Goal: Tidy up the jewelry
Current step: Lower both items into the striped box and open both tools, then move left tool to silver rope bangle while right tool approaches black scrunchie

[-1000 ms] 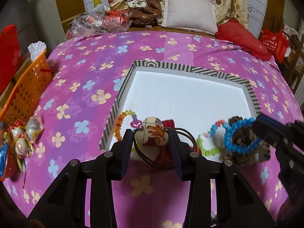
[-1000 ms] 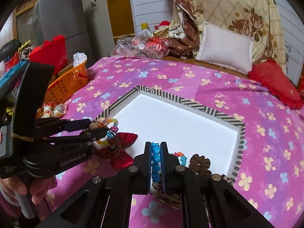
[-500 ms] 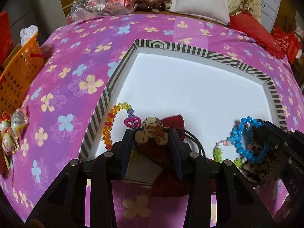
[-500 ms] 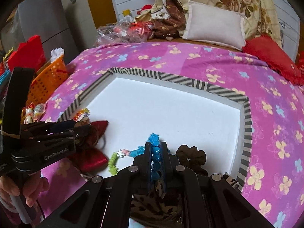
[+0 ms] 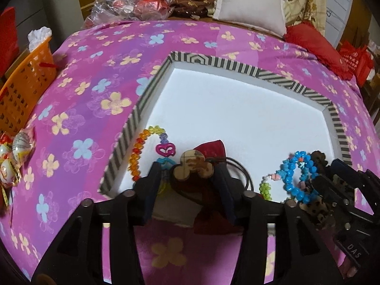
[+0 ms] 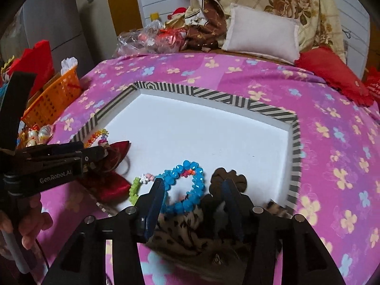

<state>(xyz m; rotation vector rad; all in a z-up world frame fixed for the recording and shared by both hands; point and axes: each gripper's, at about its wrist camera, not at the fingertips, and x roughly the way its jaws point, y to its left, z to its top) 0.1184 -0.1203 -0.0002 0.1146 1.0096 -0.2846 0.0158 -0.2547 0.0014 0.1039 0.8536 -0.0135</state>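
Writing: "GenRobot.AI" in white on the side of the left tongs (image 6: 95, 153), seen from the right wrist view; "DAS" on the right tongs' body in the left wrist view (the other letters are cut off).
Left tongs (image 5: 190, 173): closed narrow on a wooden clover-shaped tag (image 5: 192, 167), with a dark cord (image 5: 239, 173) looping off at 3 o'clock and a red pouch (image 5: 212, 148) just behind.
Right tongs (image 6: 193, 190): spread wide, with the blue bead bracelet (image 6: 187, 187) lying between the fingers on the tray.
Tray (image 5: 152, 90): white inside, black-and-white striped rim, resting on the pink flowered bedspread (image 5: 95, 83).
Other jewelry: rainbow bead strand (image 5: 139, 152) at the tray's 9 o'clock edge, a pink heart charm (image 5: 165, 149) beside it, green beads (image 6: 134, 188) near the blue bracelet, a dark clover piece (image 6: 226, 175) at 3 o'clock of it.
Around: orange basket (image 6: 52, 97) at 10 o'clock, white pillow (image 6: 261, 36) and red cushion (image 6: 332, 76) at the far side of the bed.
In the way: leopard-print fabric (image 6: 180, 232) bunched under the right tongs.
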